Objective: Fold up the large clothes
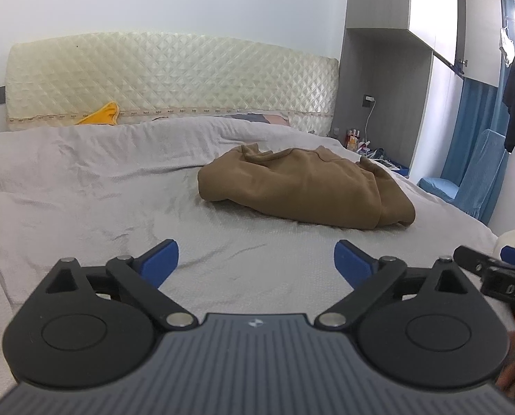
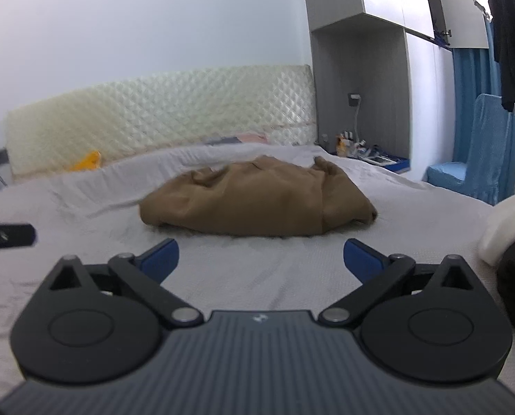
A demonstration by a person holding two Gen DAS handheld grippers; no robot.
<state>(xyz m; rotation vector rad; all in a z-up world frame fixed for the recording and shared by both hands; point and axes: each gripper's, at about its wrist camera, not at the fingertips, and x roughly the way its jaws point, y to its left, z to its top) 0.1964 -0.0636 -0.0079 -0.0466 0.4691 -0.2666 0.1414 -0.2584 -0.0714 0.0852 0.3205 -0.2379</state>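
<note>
Your left tool (image 1: 256,257) is released, blue fingertips (image 1: 160,259) spread wide, nothing between them, hovering low over the grey bedspread (image 1: 84,186). The brown garment (image 1: 306,186) lies crumpled in a heap on the bed ahead of this tool and off to its right, well apart from the fingertips. It is bunched, with folds and a ribbed hem showing at its right end.

Your right tool (image 2: 261,257) is also released, jaws spread, empty, over the same bedspread (image 2: 84,214). From here the brown garment (image 2: 257,197) sits straight ahead, near but not touching the fingertips (image 2: 361,259). This view is slightly blurred.

The right tool's tip shows at the far right edge of the left wrist view, just beside the left tool. A dark shape at the left edge of the right wrist view could be the left tool; too blurred to tell.

Beyond the garment: a quilted cream headboard (image 1: 171,79), a yellow item (image 1: 100,116) at its base ahead and left. Ahead and right, a grey wardrobe (image 1: 389,52), a blue-covered chair (image 2: 479,152), and dark clothes (image 2: 513,34) hanging high. A white fabric mass (image 2: 510,228) lies close on the right tool's right side.
</note>
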